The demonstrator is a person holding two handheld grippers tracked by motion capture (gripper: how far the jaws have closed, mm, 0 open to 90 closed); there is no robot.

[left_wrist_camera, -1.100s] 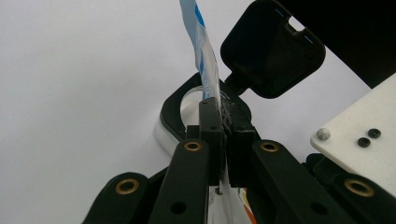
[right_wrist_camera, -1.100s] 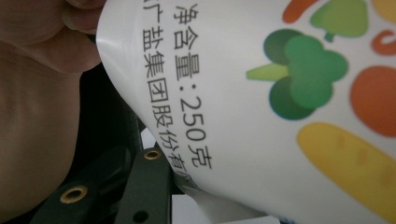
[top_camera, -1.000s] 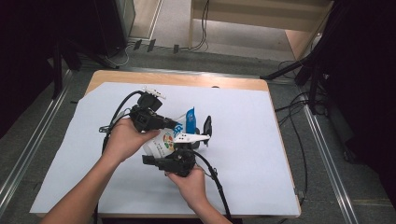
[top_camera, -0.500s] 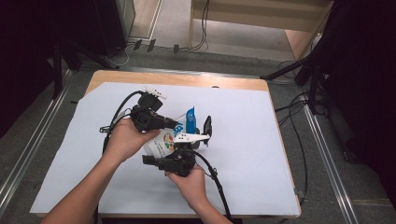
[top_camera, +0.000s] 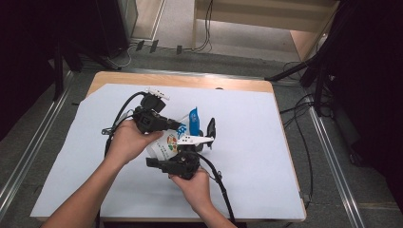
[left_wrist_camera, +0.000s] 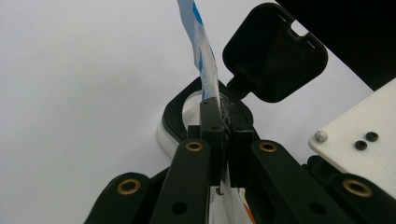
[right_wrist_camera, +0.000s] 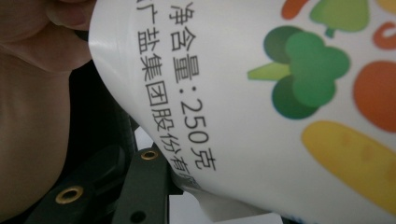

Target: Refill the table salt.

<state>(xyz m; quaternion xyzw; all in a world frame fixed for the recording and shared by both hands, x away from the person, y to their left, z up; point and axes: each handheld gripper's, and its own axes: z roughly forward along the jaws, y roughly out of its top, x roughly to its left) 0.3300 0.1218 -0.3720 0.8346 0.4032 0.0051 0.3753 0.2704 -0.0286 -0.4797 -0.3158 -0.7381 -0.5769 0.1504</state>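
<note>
From above, the left gripper (top_camera: 177, 127) and right gripper (top_camera: 178, 164) meet over the middle of the white sheet (top_camera: 247, 156) that covers the wooden table (top_camera: 119, 78), with a printed white pouch (top_camera: 167, 145) caught between them; the pouch's blue top corner (top_camera: 193, 121) stands up just beyond the left gripper's tips. The left gripper view adds what the high view cannot resolve: the two black jaws are pressed together on the pouch's thin blue-and-white edge (left_wrist_camera: 201, 56), which rises straight out of the pinch, and directly ahead of the tips sits a small black-rimmed container (left_wrist_camera: 187, 112) with its hinged black lid (left_wrist_camera: 275, 51) flipped open and standing behind it. The right gripper view adds the pouch's face (right_wrist_camera: 261, 93) lying close across its jaws: glossy white film, curved, printed with black Chinese characters, the figure 250, and cartoon vegetables in green, orange and yellow. One black jaw shows under the pouch's lower left edge; the right gripper grips the pouch's body. The person's hand (right_wrist_camera: 32, 93) lies to the left of that jaw.
</note>
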